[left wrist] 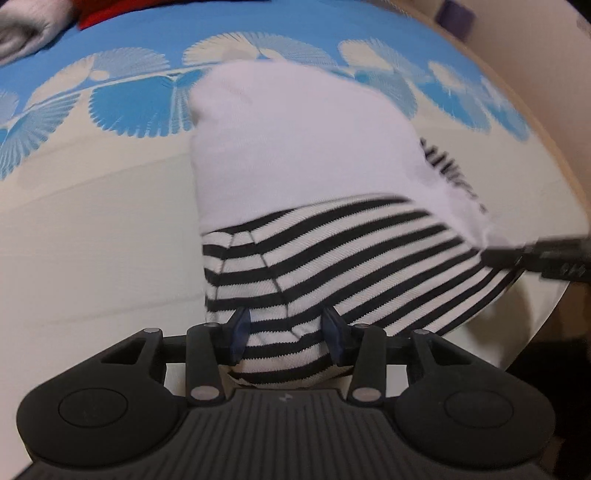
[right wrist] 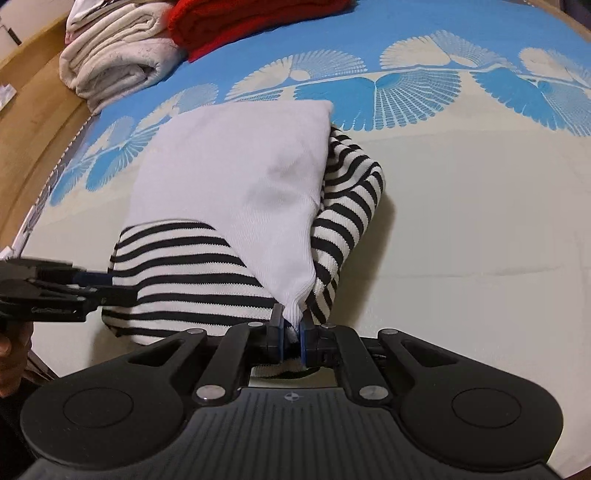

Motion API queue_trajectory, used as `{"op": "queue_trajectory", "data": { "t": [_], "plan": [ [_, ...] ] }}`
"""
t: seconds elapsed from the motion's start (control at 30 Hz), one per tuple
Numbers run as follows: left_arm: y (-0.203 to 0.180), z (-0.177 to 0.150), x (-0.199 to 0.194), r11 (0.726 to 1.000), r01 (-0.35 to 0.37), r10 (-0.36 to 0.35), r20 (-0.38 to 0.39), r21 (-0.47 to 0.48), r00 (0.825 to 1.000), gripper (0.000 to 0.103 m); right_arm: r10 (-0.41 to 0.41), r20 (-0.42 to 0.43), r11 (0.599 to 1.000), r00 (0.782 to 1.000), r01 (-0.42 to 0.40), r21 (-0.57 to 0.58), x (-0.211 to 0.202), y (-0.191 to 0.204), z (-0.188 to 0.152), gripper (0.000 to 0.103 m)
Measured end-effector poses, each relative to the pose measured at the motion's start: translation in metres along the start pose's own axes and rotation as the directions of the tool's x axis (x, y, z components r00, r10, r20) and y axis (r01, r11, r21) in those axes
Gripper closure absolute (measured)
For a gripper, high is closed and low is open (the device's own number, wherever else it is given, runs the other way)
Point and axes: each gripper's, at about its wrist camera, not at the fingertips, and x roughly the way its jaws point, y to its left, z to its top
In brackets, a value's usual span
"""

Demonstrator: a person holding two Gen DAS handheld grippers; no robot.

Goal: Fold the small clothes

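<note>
A small black-and-white striped garment [left wrist: 332, 258] with a plain white panel [left wrist: 295, 147] lies partly folded on the bed sheet [left wrist: 92, 240]. My left gripper [left wrist: 286, 332] stands over its near striped end with cloth bunched between its fingers. From the right wrist view the left gripper [right wrist: 107, 286] reaches in at the left, onto the striped edge. My right gripper [right wrist: 291, 332] is shut on the white panel's corner [right wrist: 295, 314], next to the striped part [right wrist: 192, 266]. The right gripper's tip [left wrist: 517, 254] also shows in the left wrist view at the garment's right edge.
The sheet [right wrist: 480, 221] is cream with a blue fan-patterned band [right wrist: 406, 85] at the far side. A folded white towel pile [right wrist: 114, 62] and a red garment [right wrist: 240, 22] lie at the far left. A wooden bed frame [right wrist: 33, 107] runs along the left.
</note>
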Motion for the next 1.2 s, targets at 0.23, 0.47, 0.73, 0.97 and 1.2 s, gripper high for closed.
{"op": "queue_trajectory", "data": {
  "t": [0.23,0.47,0.73,0.97,1.2],
  "plan": [
    [0.013,-0.003,0.006,0.997,-0.006,0.003,-0.046,-0.071,0.999,0.048,-0.028,-0.064,0.999,0.998,0.027,-0.024,0.007,-0.001,-0.007,0.096],
    [0.01,0.001,0.007,0.997,-0.02,0.016,-0.05,-0.072,0.999,0.046,-0.08,-0.053,0.997,0.995,0.079,-0.027,0.001,0.0,0.0,0.093],
    [0.02,0.013,-0.01,0.989,0.019,-0.011,0.053,-0.144,0.999,0.046,-0.065,0.174,0.991,0.983,0.043,0.125,-0.027,-0.022,0.027,0.075],
    [0.024,0.02,-0.012,0.974,0.0,0.021,0.089,-0.227,0.996,0.046,-0.003,0.075,0.984,0.997,-0.01,0.177,0.014,-0.014,0.037,0.059],
    [0.024,0.028,-0.01,0.973,0.026,0.002,0.122,-0.228,0.993,0.046,-0.06,0.09,0.989,0.994,0.047,0.14,0.012,-0.006,0.031,0.102]
  ]
}}
